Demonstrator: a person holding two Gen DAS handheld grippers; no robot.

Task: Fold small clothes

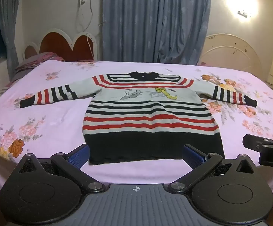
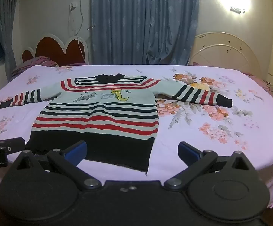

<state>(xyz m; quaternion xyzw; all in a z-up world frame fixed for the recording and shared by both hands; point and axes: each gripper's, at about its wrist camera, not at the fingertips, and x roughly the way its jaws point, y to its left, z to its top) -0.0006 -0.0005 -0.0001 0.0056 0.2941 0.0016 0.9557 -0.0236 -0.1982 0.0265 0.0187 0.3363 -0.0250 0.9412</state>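
I see the striped sweater point(image 1: 147, 113) lying flat on the bed point(image 1: 48, 116), front side up, both sleeves spread out to the sides and the black hem nearest to me. My left gripper point(image 1: 136, 155) hovers above the hem with its fingers point(image 1: 79, 157) spread wide, grasping nothing. My right gripper point(image 2: 132, 153) is just beside it, over the right corner of the hem, and its fingers point(image 2: 188, 151) are also released. Blue curtains point(image 1: 155, 20) hang behind the bed.
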